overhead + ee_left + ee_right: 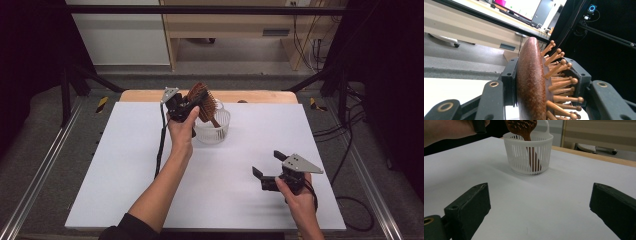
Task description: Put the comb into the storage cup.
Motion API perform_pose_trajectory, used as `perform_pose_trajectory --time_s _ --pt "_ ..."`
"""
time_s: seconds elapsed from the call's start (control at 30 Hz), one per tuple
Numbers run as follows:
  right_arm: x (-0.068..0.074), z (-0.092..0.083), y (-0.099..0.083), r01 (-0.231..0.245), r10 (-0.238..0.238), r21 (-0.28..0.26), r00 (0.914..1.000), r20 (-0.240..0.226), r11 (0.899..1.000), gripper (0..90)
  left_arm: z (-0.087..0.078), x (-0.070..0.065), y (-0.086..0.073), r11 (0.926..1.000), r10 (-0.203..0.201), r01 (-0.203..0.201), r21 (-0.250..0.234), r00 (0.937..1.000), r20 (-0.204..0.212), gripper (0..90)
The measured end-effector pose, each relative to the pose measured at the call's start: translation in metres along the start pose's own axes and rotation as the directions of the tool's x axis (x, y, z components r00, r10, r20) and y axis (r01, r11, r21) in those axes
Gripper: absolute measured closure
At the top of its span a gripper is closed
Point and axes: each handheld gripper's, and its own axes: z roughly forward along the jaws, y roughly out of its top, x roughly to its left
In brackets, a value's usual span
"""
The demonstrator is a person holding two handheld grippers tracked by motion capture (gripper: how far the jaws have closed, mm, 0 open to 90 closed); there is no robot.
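Table: a white sheet (210,170) covers the top; a strip of bare wood (260,96) shows along its far edge.
Frame: metal rails (30,185) run along both sides of the table, and black struts rise at the far corners.
Floor: grey carpet lies beyond the table, with yellow-and-black tape marks (102,103) at the far corners.
Room, far side: a white panel (120,35) and a light wooden desk (225,25) stand behind the table; cables hang at the desk's right end.
Room, from the left gripper view: a lit monitor (524,7) sits on a desk, a small camera (592,8) hangs on a black bar, and a dark curtain fills the right side.
Basket (212,127): white, slotted, round, it stands upright on the sheet near the far edge, toward the middle.
Brush (201,100): brown wood with knobbed pins; its head rises above the basket rim, its handle reaches down inside the basket, tilted.
Left gripper (186,106): held over the basket's left rim, jaws clamped on the brush head, one on the smooth back, the other on the pin side.
Right gripper (266,165): it hovers low over the sheet at the near right, well apart from the basket, jaws wide apart with nothing between them.
Person: two bare forearms come in from the near edge; a dark sleeve (125,227) shows on the left arm.
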Motion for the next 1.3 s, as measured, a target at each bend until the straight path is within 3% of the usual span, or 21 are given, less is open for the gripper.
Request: perform_pose_trajectory --time_s 0.2,0.4,0.67,0.97,1.3 --pt "0.0 0.001 0.0 0.002 -0.002 -0.001 1.0 0.004 1.0 3.7 -0.005 0.005 -0.001 0.9999 0.012 -0.012 0.005 0.9999 0.006 50.6" --pt "0.002 0.001 0.0 0.01 -0.01 0.002 0.9999 -0.001 1.0 3.7 -0.013 0.011 0.001 0.9982 0.04 -0.041 0.045 0.999 0.017 49.5" --pt "0.002 0.002 0.0 0.012 -0.012 0.004 0.9999 -0.003 1.0 3.7 -0.019 0.022 0.001 0.9978 0.009 -0.01 0.066 0.9998 0.019 48.6" --pt "0.002 0.003 0.0 0.012 -0.012 0.009 0.9999 -0.005 1.0 3.7 -0.022 0.03 0.001 0.9969 0.002 -0.004 0.079 0.9998 0.022 47.7" --pt "0.003 0.004 0.0 0.014 -0.014 0.014 0.9999 -0.009 1.0 3.7 -0.025 0.042 -0.002 0.9952 -0.047 0.045 0.087 0.9987 0.02 46.7"
